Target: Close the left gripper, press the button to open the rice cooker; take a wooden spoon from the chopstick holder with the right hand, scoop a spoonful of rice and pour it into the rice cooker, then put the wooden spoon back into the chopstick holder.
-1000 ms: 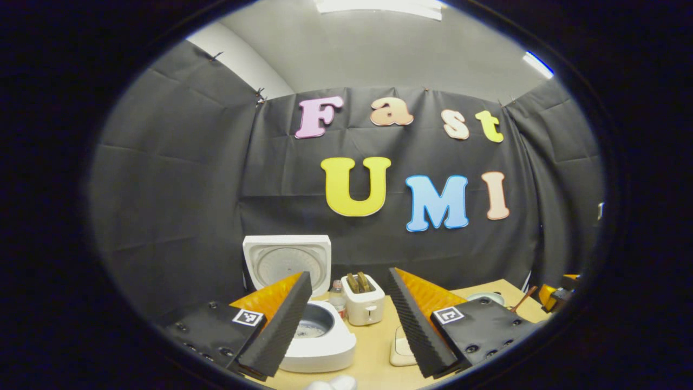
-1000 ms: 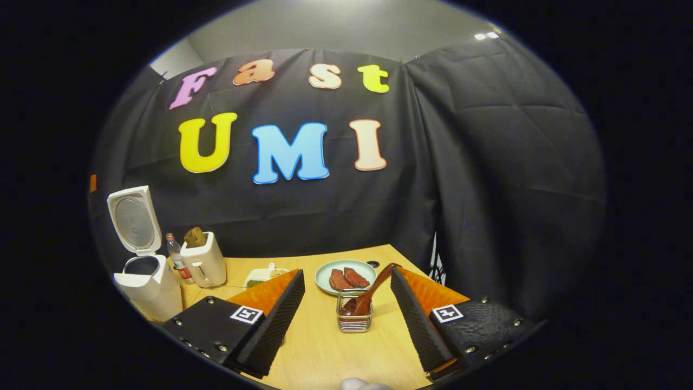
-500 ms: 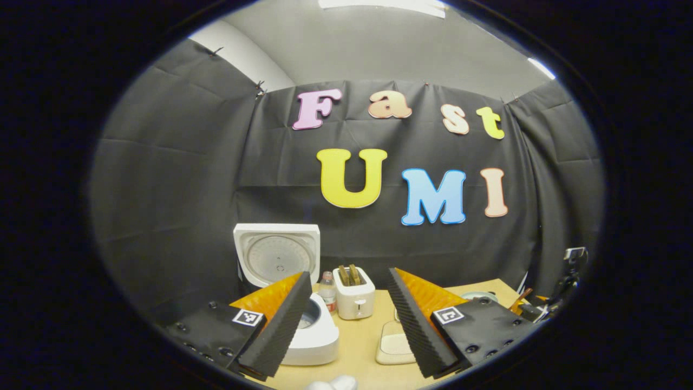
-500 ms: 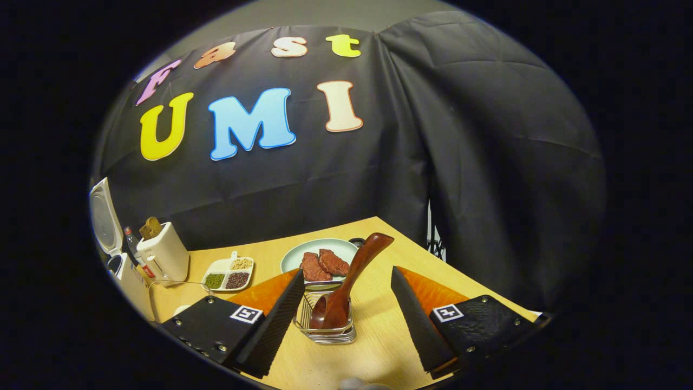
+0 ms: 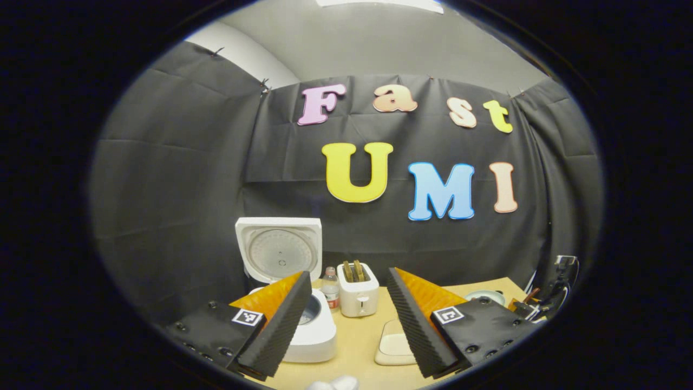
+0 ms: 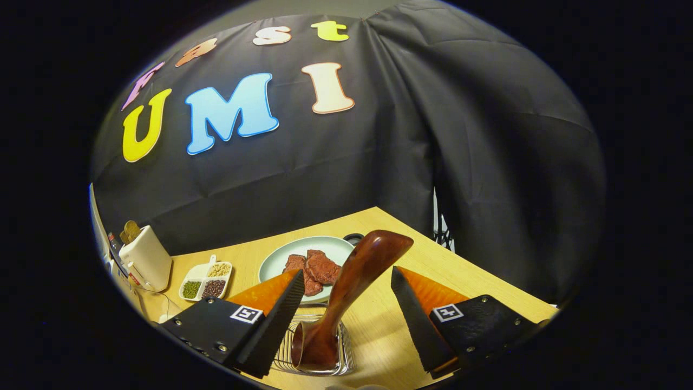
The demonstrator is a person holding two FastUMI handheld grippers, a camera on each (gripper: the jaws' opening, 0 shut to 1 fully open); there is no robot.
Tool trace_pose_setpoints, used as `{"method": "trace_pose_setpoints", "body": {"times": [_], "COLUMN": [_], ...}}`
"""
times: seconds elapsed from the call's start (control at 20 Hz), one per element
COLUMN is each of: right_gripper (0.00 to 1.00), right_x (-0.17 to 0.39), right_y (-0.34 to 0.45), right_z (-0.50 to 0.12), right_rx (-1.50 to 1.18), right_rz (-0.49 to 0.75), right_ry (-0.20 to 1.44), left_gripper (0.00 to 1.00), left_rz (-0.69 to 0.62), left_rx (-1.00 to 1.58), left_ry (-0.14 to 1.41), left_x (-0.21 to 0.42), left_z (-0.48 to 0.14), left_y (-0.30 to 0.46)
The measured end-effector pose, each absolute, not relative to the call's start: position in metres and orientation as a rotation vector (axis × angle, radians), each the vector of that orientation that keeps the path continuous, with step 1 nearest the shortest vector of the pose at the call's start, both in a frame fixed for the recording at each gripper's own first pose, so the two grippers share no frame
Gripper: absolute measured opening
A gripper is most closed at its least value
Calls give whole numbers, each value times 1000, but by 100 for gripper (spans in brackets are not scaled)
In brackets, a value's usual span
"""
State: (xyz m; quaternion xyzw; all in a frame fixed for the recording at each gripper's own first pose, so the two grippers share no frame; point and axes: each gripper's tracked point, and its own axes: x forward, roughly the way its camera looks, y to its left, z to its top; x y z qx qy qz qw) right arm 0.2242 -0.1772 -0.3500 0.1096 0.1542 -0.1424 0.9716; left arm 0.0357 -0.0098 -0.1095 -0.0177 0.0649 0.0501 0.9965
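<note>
Our left hand-held gripper and right hand-held gripper look alike: black ribbed finger pads, orange wedge backs, black screwed plates, each bearing a small square black-and-white marker.

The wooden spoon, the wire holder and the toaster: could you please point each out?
wooden spoon (image 6: 361, 266), right gripper view, on its handle.
wire holder (image 6: 343, 358), right gripper view, right rim.
toaster (image 5: 357, 299), left gripper view, front face.

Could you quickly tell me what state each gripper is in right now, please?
Left gripper: open, holding nothing, facing the rice cooker.
Right gripper: open, fingers either side of the wooden spoon, not gripping it.
</note>
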Motion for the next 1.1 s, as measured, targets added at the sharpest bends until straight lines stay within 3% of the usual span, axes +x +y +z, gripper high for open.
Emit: {"method": "trace_pose_setpoints", "body": {"times": [0.2, 0.25, 0.3, 0.35, 0.5, 1.1], "right_gripper": [95, 86, 54, 36, 21, 21], "right_x": [233, 234, 235, 236, 240, 235], "right_y": [-178, -178, -177, -172, -167, -146], "right_z": [-351, -352, -351, -351, -350, -317], "right_rx": [214, 221, 230, 238, 238, 183], "right_rz": [-260, -261, -262, -243, -235, -179], "right_ry": [318, 324, 329, 336, 352, 319], "left_gripper": [100, 100, 99, 99, 98, 99], "left_rz": [106, 106, 106, 106, 105, 120], "left_rx": [-22, -20, -19, -16, -5, -3], "left_ry": [128, 126, 125, 122, 118, 113], "left_x": [39, 40, 39, 40, 40, 36], "left_z": [-107, -106, -106, -105, -103, -103], "left_y": [-12, -12, -12, -13, -14, 1]}}
